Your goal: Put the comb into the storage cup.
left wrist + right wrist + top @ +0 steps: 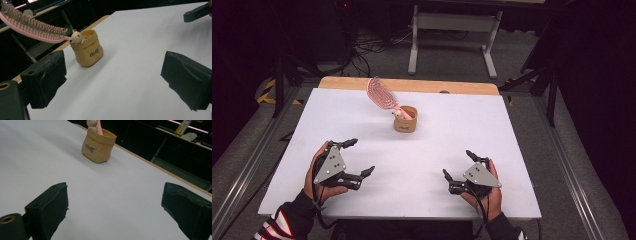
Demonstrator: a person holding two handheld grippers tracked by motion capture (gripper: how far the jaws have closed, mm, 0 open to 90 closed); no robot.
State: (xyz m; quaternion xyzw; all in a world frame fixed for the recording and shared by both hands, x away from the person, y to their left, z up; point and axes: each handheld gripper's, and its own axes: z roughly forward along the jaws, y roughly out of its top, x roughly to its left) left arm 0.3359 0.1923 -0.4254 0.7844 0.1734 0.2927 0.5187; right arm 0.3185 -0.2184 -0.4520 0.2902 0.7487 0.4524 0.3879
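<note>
Evidently nothing is gripped yet: left tool and right tool rest released on the desk, well apart from the pouch holding the brush. Next, probably, one tool must reach forward to the brush.

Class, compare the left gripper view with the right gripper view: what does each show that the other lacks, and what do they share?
Left gripper view alone: the pink brush's bristled head sticking out sideways, and the tip of the other tongs. Right gripper view alone: a yellow-green carton on a far shelf. Shared: the tan pouch with its small bear figure on the white table.
</note>
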